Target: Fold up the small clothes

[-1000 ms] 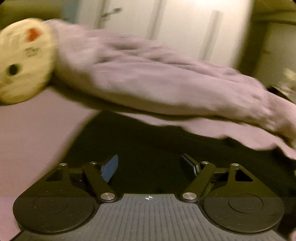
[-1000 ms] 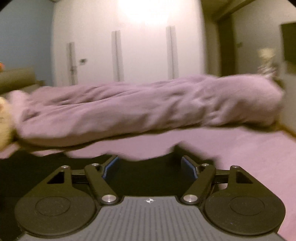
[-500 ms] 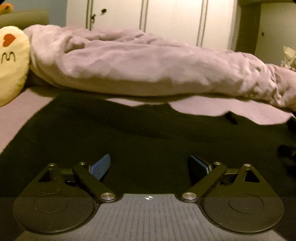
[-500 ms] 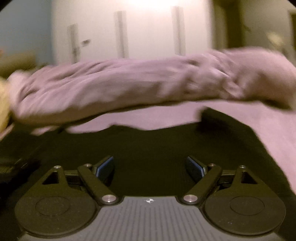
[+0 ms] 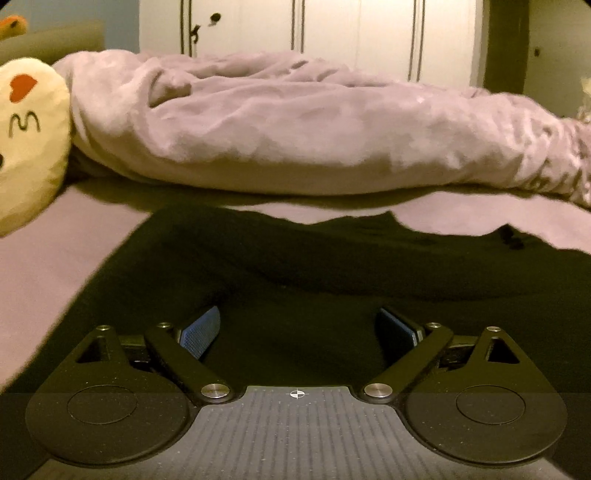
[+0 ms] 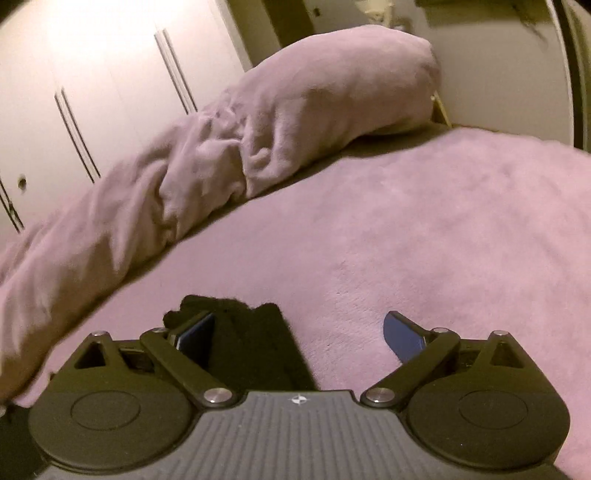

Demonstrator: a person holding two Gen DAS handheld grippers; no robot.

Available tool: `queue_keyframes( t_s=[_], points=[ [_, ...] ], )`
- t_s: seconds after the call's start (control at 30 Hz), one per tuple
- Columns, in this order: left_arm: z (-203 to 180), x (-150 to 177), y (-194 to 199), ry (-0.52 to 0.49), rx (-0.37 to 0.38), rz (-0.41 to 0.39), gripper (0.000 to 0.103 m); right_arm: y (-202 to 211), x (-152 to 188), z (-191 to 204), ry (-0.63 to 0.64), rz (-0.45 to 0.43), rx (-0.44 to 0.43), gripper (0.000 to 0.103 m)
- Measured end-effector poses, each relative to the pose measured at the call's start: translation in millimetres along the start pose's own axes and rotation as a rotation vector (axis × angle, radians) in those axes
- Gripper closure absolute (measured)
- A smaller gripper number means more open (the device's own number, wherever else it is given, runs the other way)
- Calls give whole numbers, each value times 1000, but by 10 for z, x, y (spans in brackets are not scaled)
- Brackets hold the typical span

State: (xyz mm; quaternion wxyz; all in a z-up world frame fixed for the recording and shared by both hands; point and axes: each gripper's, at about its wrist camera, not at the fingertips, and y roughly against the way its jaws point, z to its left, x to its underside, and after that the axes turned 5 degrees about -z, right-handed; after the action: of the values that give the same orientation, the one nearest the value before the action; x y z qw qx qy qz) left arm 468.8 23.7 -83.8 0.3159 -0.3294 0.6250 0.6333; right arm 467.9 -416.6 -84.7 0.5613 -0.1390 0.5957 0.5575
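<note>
A black garment (image 5: 332, 266) lies spread flat on the pink bed sheet (image 5: 44, 273). In the left wrist view my left gripper (image 5: 297, 317) hovers low over the garment's near part, open, its blue pads (image 5: 201, 330) wide apart and gripping nothing. In the right wrist view only a corner of the black garment (image 6: 251, 339) shows, lying on the sheet beside the left finger. My right gripper (image 6: 299, 319) is over that corner with its jaws opening. The cloth lies partly between the fingers, and the pads do not press on it.
A rumpled pink duvet (image 5: 295, 129) is heaped along the far side of the bed and runs on as the duvet (image 6: 258, 129) in the right wrist view. A yellow plush cushion (image 5: 29, 140) sits at the left. White wardrobe doors (image 5: 332, 29) stand behind. Bare pink sheet (image 6: 443, 240) stretches to the right.
The right gripper swung and rolled to the garment's right corner, jaws wider, pink sheet now filling its view. The left gripper sank closer to the black cloth and widened its jaws.
</note>
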Motion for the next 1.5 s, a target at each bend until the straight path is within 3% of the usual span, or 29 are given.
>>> queue_keyframes(
  t_s=[0.07, 0.17, 0.23, 0.4, 0.47, 0.57, 0.67, 0.77, 0.87, 1.0, 1.23, 1.4, 1.5],
  points=[
    [17, -51, 73, -5, -9, 16, 7, 117, -21, 188, 83, -22, 4, 10],
    [-12, -112, 216, -46, -44, -15, 8, 559, 73, 555, 290, -192, -85, 9],
    [-26, -162, 229, -29, -26, -26, 8, 785, 180, 812, 361, -234, -175, 9],
    [-143, -283, 15, 14, -6, -2, 8, 882, 439, 1455, 350, -72, -467, 8],
    [-220, -311, -116, -42, -19, -9, 7, 774, 589, 1624, 370, -7, -501, 7],
    [-231, -290, -319, -141, -75, -5, 5, 478, 785, 1676, 529, 19, -383, 7],
    [-121, -249, -421, -136, -72, -26, 3, 332, 589, 1282, 382, 49, -347, 11],
    [-93, -187, -463, -124, -61, -47, 1, 235, 432, 893, 404, -17, -224, 11],
    [-96, -177, -496, -125, -60, -54, 0, 224, 338, 647, 303, -21, -306, 12],
    [-43, -192, -513, -100, -34, -48, 0, 144, 404, 738, 354, -36, -272, 11],
    [18, -176, -502, -75, -6, -47, 0, 23, 327, 598, 280, -29, -316, 11],
    [-4, -182, -234, -150, -58, -22, 0, 45, 296, 716, 331, 3, -274, 11],
    [285, -95, 28, -139, -93, -12, 0, 343, 342, 770, 422, -25, -249, 7]
  ],
)
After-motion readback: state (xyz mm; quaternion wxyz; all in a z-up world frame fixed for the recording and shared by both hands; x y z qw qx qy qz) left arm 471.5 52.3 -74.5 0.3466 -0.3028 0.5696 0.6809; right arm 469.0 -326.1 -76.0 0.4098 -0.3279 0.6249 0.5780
